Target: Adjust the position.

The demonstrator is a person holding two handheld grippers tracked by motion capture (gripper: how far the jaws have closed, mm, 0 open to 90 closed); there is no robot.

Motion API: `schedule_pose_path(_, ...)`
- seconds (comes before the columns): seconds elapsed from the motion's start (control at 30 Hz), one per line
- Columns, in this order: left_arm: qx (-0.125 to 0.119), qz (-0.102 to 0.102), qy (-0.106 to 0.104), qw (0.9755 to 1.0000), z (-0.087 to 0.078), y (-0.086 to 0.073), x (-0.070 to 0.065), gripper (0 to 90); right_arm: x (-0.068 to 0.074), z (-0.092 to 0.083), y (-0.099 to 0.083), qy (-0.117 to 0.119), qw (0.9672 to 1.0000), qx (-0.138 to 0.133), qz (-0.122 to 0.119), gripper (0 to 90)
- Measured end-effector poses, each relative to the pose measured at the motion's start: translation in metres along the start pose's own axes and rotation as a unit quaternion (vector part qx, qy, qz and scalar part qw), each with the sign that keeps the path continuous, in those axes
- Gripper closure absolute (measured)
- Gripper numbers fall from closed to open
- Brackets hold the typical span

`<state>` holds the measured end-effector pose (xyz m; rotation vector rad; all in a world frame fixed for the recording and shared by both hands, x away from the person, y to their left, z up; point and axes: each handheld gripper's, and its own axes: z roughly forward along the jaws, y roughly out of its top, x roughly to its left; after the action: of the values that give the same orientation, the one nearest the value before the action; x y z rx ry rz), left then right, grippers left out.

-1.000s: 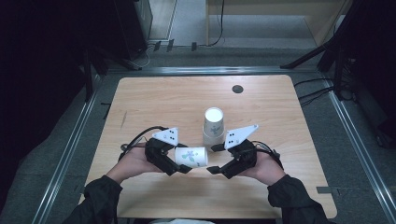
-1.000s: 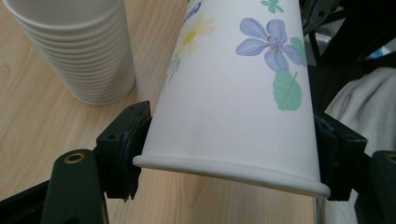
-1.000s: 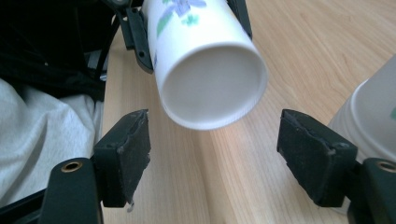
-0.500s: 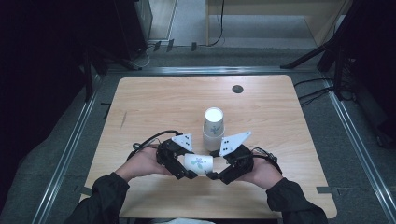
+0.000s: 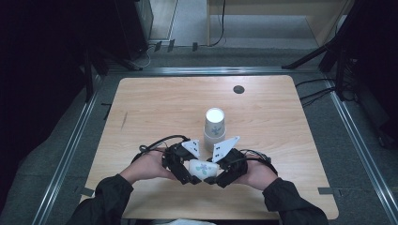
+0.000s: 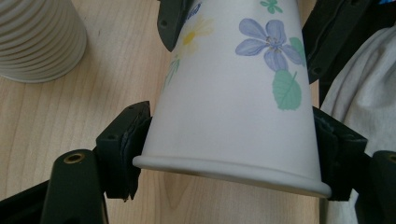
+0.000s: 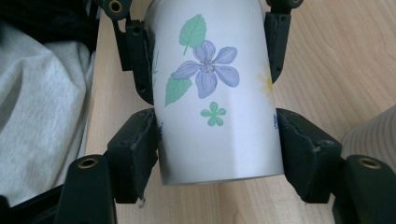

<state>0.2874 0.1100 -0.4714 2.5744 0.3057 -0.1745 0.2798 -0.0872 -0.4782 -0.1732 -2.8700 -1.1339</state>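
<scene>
A white paper cup (image 5: 202,168) printed with flowers lies on its side just above the wooden table (image 5: 164,108), held between both grippers near the front edge. My left gripper (image 5: 191,172) is shut on the cup (image 6: 233,93) close to its rolled rim, both pads (image 6: 125,151) pressing its sides. My right gripper (image 5: 217,174) has just been closing and now grips the cup (image 7: 210,79) at its base end, its pads (image 7: 135,158) tight against the wall. The two grippers face each other, left gripper (image 6: 229,156) and right gripper (image 7: 219,158) each with the other's jaws just beyond.
A stack of upside-down paper cups (image 5: 214,123) stands just behind the grippers; its ribbed side is the stack (image 6: 37,37) in the left gripper view. A small black disc (image 5: 239,89) sits near the table's far edge. The person's pale garment (image 7: 42,102) lies past the front edge.
Both hands drew slightly toward the front edge and lower. The right gripper, earlier beside the cup with wider jaws, closed onto its base end. The left kept its hold.
</scene>
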Motion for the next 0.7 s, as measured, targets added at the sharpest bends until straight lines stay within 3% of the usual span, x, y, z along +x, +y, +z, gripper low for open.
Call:
schedule_pose_path(0.13, -0.002, 0.010, 0.002, 0.9999, 0.000, -0.001, -0.001, 22.0, 0.001, 0.000, 0.000, 0.002, 1.0000, 0.005, -0.004, 34.8)
schedule_pose_path(0.17, -0.007, 0.012, 0.010, 0.9998, 0.000, -0.001, -0.002, 22.0, 0.001, 0.000, 0.000, 0.002, 1.0000, 0.005, -0.004, 34.8)
schedule_pose_path(0.23, -0.017, 0.005, 0.028, 0.9994, -0.002, 0.000, -0.001, 7.9, 0.000, -0.002, 0.000, -0.005, 0.9999, 0.004, -0.010, 34.9)
schedule_pose_path(0.5, -0.053, -0.001, 0.026, 0.9982, -0.014, -0.004, 0.003, 7.9, -0.005, -0.014, -0.003, -0.015, 0.9997, -0.018, 0.001, 34.9)
schedule_pose_path(0.53, -0.073, -0.011, 0.016, 0.9971, -0.019, -0.007, 0.005, 8.2, -0.008, -0.021, -0.004, -0.015, 0.9993, -0.032, 0.012, 34.9)
schedule_pose_path(0.7, -0.095, -0.020, 0.024, 0.9949, -0.025, -0.012, 0.005, 8.3, -0.012, -0.036, -0.005, -0.017, 0.9974, -0.065, 0.027, 34.9)
